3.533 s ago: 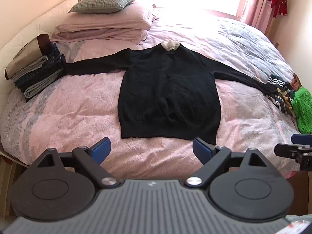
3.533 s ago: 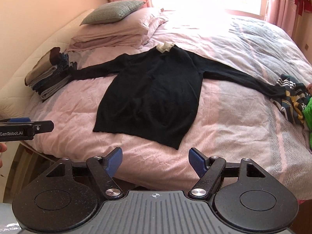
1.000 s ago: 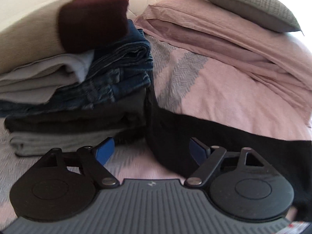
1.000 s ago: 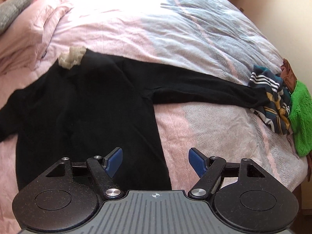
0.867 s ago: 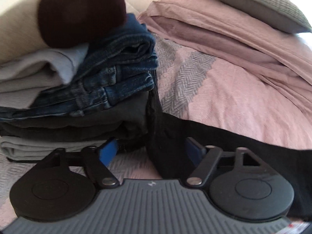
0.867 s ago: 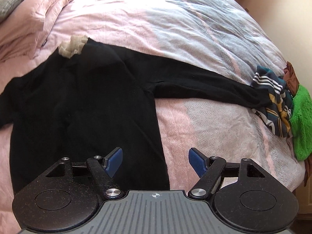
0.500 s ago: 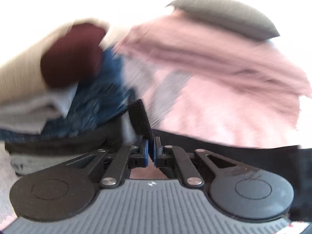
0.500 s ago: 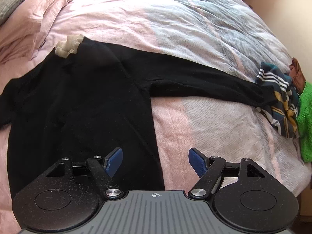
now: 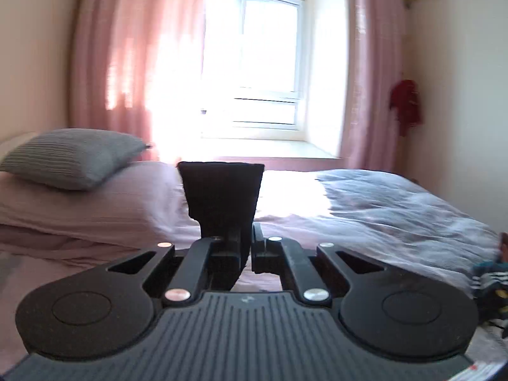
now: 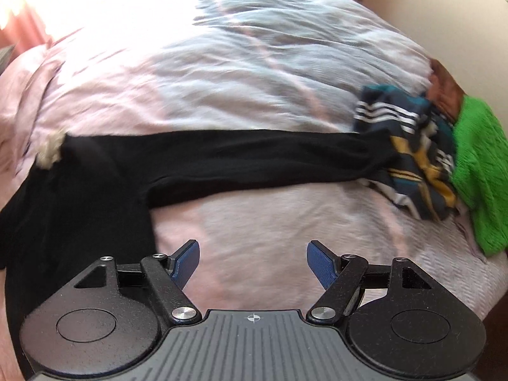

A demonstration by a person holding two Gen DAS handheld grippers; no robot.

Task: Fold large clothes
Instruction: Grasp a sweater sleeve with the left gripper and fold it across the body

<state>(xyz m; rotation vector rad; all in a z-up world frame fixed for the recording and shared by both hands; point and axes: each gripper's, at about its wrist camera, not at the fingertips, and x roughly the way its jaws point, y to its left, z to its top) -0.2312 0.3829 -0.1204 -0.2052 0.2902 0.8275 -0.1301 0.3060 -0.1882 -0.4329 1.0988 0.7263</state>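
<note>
The left gripper [image 9: 252, 241] is clamped on a cuff of the black sweater [image 10: 79, 197], lifted above the bed [image 10: 254, 216] — a sleeve fold is judged underway. The right gripper [image 10: 253, 262], jaws spread and empty, hovers beside the other sleeve [image 10: 254, 155], stretched toward the bed's right edge — to be pinched next.

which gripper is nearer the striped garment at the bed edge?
Right. The right gripper hangs open above the bedspread near the striped garment; the left gripper, shut on the black sleeve cuff, views it at frame edge.
</note>
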